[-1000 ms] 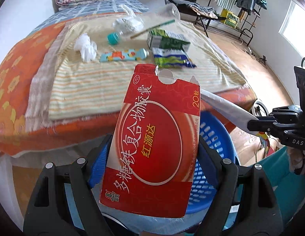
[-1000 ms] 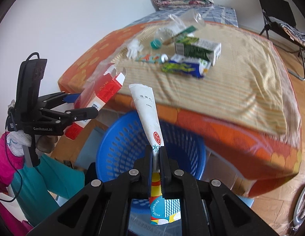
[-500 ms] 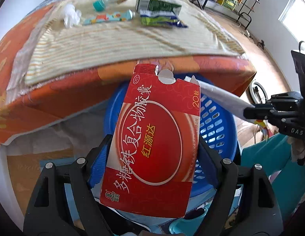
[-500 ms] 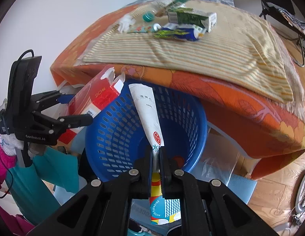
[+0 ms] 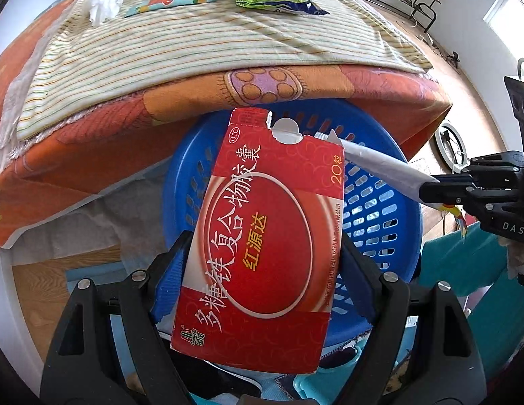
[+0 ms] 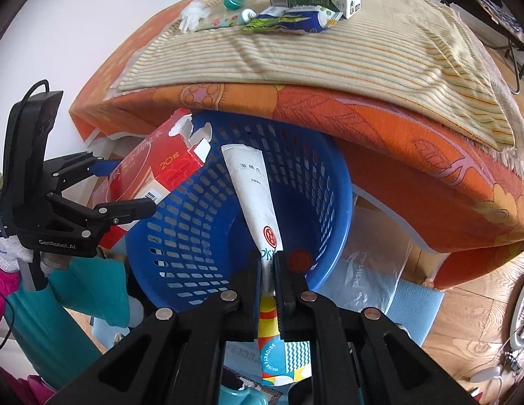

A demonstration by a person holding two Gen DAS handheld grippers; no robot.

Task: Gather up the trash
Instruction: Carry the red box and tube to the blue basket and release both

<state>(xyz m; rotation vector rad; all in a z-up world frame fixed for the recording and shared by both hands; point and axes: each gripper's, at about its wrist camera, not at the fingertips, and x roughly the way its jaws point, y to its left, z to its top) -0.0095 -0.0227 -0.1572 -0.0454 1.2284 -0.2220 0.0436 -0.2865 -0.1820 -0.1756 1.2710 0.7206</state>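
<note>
Red box (image 5: pixel 262 236), white packet (image 6: pixel 258 199) – gripped (above basket (image 6: pixel 333 182)).

The left gripper (image 5: pixel 265 263) fills the lower frame of its own view: matte black plastic arms with silver round screws and triangular cut-outs, and blue ribbed pads on the fingers (image 5: pixel 169 278). Seen at the left edge of the right view, it bears white "GenRobot.AI" lettering, a black cable and a flat black upright block. The right gripper (image 6: pixel 268 285) is equally black with silver screws; at the right edge of the left view it reads "DAS". Teal and pink sleeves show beside it.
</note>
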